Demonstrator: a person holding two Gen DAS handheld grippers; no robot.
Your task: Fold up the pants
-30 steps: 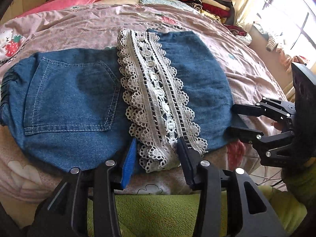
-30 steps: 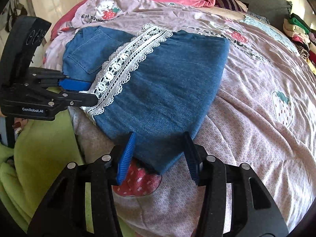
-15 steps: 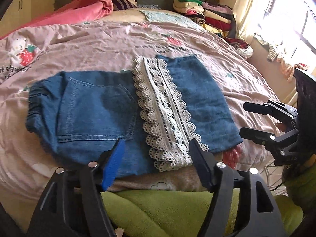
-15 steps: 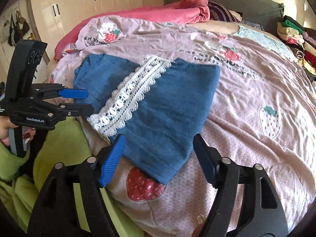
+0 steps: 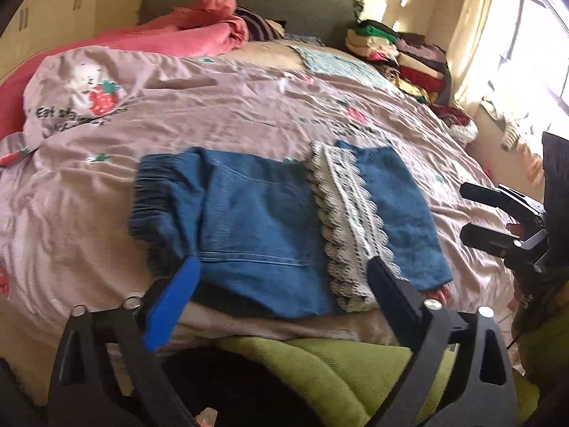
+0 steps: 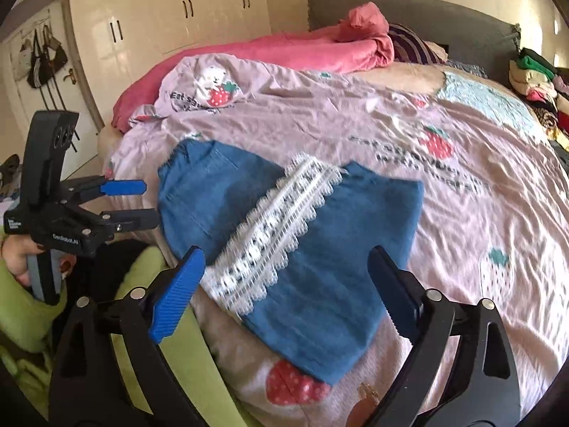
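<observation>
pants [image 5: 270, 220] folded once, two grippers [image 5: 281, 286] [image 6: 284, 281] spread wide.

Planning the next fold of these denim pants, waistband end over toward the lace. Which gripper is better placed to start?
Probably the left gripper: it hangs open beside the pants' waistband end; the right gripper, also open, sits off the opposite end.

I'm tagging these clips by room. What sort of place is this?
Most likely a home bedroom: the denim pants lie on a bed with a strawberry-print cover and grey headboard, beside a white built-in wardrobe and stacks of folded clothes.
</observation>
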